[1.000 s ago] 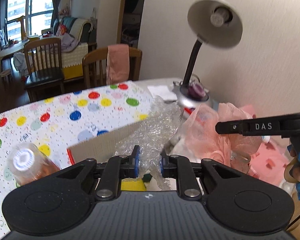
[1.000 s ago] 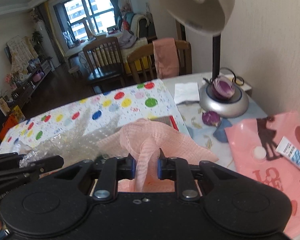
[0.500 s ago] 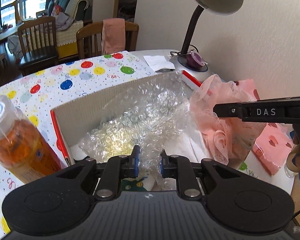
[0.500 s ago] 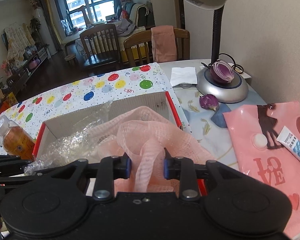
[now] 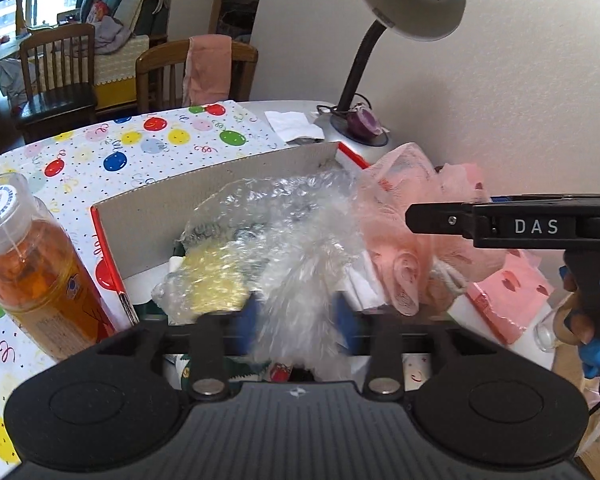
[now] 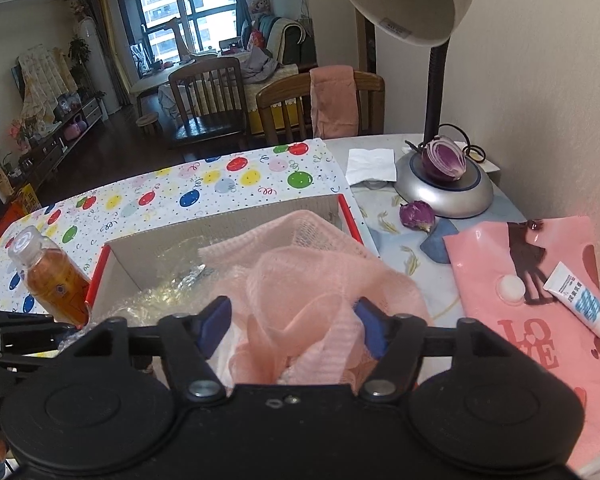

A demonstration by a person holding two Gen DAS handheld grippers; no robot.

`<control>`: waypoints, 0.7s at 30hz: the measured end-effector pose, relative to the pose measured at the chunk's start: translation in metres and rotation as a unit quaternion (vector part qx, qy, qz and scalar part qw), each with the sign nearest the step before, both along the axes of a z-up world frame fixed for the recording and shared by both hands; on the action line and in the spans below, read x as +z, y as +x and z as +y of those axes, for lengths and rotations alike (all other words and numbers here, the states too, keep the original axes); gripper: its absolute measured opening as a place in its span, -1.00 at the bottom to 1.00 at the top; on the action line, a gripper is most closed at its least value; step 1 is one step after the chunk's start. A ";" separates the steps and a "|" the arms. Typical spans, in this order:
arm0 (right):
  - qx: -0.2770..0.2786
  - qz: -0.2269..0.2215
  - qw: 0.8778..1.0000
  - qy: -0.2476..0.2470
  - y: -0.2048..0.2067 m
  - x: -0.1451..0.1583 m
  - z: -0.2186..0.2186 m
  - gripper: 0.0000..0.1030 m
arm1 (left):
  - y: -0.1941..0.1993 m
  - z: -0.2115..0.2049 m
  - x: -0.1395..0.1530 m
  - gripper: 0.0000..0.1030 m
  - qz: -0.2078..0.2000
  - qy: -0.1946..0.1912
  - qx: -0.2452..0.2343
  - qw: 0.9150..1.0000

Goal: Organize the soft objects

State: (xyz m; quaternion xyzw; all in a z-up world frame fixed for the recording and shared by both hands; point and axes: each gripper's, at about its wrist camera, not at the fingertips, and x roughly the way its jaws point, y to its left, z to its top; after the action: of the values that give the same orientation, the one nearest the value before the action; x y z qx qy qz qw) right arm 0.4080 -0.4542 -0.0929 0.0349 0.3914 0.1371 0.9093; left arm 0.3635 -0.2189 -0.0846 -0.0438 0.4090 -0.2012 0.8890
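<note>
Nearest the left wrist camera, the left gripper [image 5: 296, 322] has just been opening; its blue pads now stand apart on either side of the bubble wrap [image 5: 276, 240], which is between them but no longer pinched. The wrap's tail rises blurred through the gap while its bulk lies inside the cardboard box [image 5: 220, 196]. The right gripper [image 6: 294, 328] has likewise just been spreading — its pads stand wide, with the pink mesh sponge [image 6: 311, 280] bunched loosely between them and draped over the box's right side.

The step in hand looks like the release of both soft things into the box. To do it well, each gripper likely wants to lift straight back and up with its jaws kept wide, so neither the clinging film nor the netting snags on a pad and gets dragged out again. The mesh is the riskier one: part of it seems to overhang the red-edged rim, so a nudge toward the box's middle may be worth making before withdrawing.

Just left of the box stands a bottle of amber liquid [image 5: 36, 272], close enough that a sideways exit by the left gripper could tip it — better to leave upward. Farther off, a desk lamp [image 6: 443, 188] stands by the wall, its base carrying a halved red onion [image 6: 443, 158].
</note>
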 end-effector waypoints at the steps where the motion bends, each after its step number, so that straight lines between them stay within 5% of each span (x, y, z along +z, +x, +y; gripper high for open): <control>1: 0.001 -0.001 1.000 0.000 -0.001 0.002 0.001 0.31 | -0.002 0.002 0.001 0.61 -0.002 -0.004 -0.001 1.000; 21: 0.047 -0.070 0.996 0.034 -0.074 0.066 0.019 0.65 | -0.074 0.042 0.066 0.63 -0.094 -0.013 0.008 0.995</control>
State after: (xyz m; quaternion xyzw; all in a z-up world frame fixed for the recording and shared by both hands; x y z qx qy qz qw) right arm 0.3336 -0.4351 -0.0265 0.0376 0.3230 0.1948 0.9254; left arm 0.2893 -0.1766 -0.0186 -0.0398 0.3210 -0.2031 0.9242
